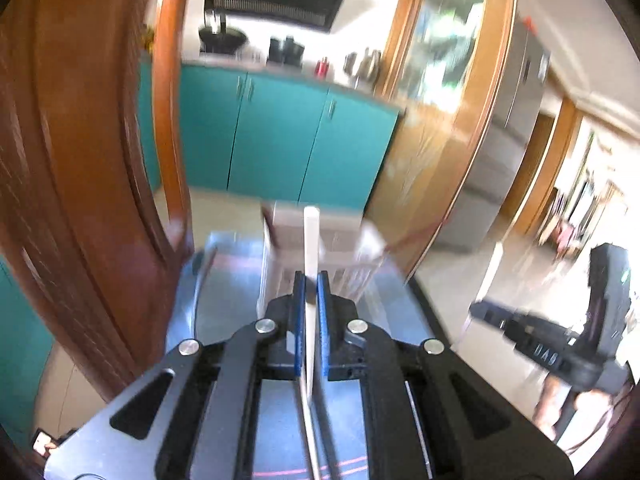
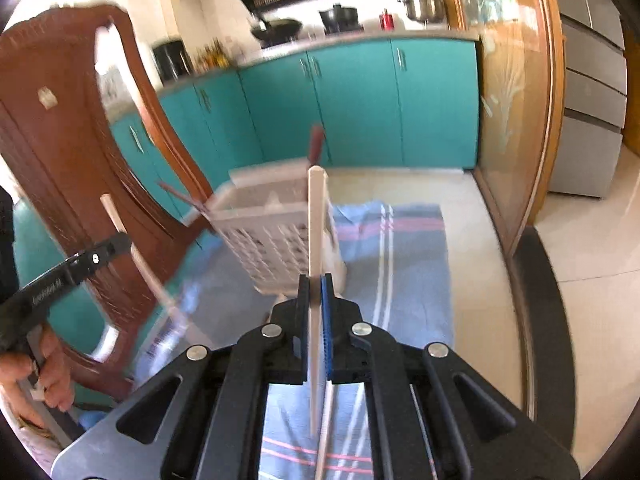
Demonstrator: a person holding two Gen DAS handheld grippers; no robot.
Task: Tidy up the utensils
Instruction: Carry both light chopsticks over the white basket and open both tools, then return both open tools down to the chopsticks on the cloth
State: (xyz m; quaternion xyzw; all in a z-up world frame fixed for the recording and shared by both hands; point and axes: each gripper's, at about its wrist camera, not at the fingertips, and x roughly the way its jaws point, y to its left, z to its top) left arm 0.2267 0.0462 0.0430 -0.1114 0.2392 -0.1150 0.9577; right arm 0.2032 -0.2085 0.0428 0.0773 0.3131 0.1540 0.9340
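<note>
A pale, flat, stick-like utensil handle [image 1: 311, 248] is clamped between the blue-padded jaws of the left gripper [image 1: 311, 280], which are closed tight on it; the handle runs forward past the fingertips and back under the gripper body. In the right wrist view, a second pale flat utensil handle [image 2: 315, 224] is pinched the same way by the fully closed right gripper [image 2: 315, 284]. Both handles are raised above the blue striped cloth [image 2: 400, 264] and point toward the white perforated plastic basket [image 2: 276, 240], which stands on the far part of that cloth. A dark red-handled utensil [image 2: 316, 146] is seen rising from the basket's far side. Left of the basket, the left gripper is seen with its utensil angled downward, its lower end blurred, possibly a spoon bowl.
</note>
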